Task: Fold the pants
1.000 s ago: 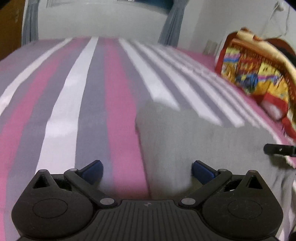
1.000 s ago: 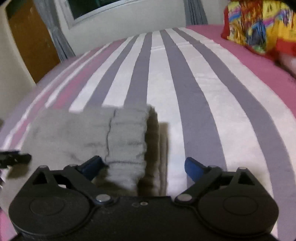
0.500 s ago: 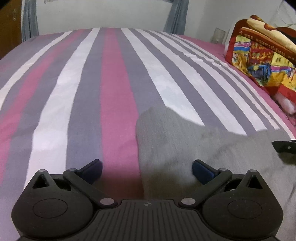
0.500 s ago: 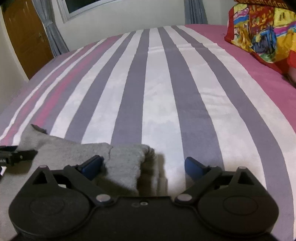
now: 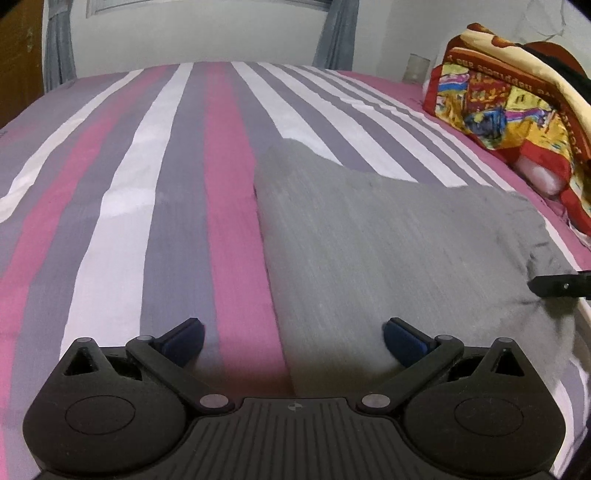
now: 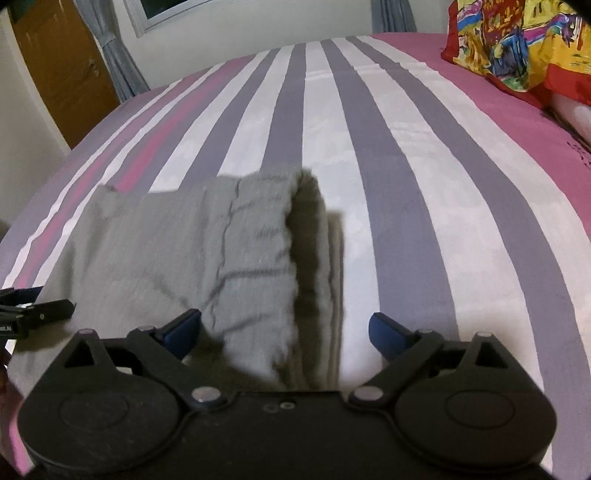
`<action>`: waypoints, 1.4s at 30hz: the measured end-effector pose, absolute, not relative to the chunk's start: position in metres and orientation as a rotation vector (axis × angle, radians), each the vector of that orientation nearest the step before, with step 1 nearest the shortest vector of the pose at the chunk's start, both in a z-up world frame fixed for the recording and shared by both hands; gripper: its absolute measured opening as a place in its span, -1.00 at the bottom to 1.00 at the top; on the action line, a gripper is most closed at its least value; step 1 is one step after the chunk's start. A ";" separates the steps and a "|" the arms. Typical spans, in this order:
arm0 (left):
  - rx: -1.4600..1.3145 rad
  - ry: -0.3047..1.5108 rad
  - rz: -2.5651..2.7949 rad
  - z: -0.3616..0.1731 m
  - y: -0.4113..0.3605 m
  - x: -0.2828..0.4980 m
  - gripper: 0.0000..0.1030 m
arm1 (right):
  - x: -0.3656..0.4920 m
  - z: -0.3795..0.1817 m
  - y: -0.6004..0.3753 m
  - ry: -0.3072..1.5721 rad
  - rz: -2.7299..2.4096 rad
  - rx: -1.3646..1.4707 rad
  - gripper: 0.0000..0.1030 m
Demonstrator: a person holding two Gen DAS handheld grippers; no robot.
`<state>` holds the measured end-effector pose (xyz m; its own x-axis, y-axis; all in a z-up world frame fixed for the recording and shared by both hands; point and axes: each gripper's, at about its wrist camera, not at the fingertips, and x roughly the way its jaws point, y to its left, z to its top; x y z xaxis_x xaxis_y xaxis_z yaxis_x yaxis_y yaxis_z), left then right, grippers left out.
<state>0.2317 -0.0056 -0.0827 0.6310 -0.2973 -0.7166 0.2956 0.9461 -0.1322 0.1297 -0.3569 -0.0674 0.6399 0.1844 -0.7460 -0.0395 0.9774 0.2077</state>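
grey knit fabric lay folded on a striped bed, and that was the single pair of pants we counted. we saw it from two wrist cameras. in the left view it lay flat, with its left edge along a pink stripe. in the right view its ribbed waistband end sat stacked in layers, blurred at the near edge.

we held two grippers. the left gripper had its two blue-padded fingers spread wide, one over the bare bedsheet and one over the pants, with the edge of the cloth lying between them and neither pad pressing on it. the right gripper also had its two fingers spread wide, the waistband end lying between them, unpinched.

each camera caught a dark fingertip of the other gripper at the frame edge, next to the pants.

the bedsheet ran in pink, grey and white stripes. one bright blanket in red, yellow and blue lay bunched at the right side of the bed, well apart from the pants. it carried a line of printed writing along a red band, but it appeared reversed and too small for us to read. two grey curtains hung on the far wall beside one window, and one brown wooden door stood at the left.
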 end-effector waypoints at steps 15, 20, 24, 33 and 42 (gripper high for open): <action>0.003 0.788 -0.374 -0.075 0.019 0.199 1.00 | 0.077 -0.045 -0.377 0.716 0.215 0.294 0.70; -0.075 0.809 -0.363 -0.088 0.021 0.206 1.00 | 0.091 -0.073 -0.388 0.780 0.191 0.349 0.71; -0.087 0.811 -0.364 -0.089 0.026 0.204 1.00 | 0.096 -0.088 -0.402 0.816 0.204 0.483 0.77; -0.146 0.811 -0.430 -0.090 0.034 0.207 1.00 | 0.072 -0.076 -0.429 0.672 0.251 0.560 0.47; -0.187 0.799 -0.441 -0.101 0.035 0.208 1.00 | 0.103 -0.086 -0.402 0.737 0.298 0.478 0.32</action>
<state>0.2077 0.0350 -0.1007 0.6125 -0.4496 -0.6501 0.3108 0.8932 -0.3249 0.1026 -0.4018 -0.0863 0.7058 0.4210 -0.5698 -0.0931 0.8524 0.5145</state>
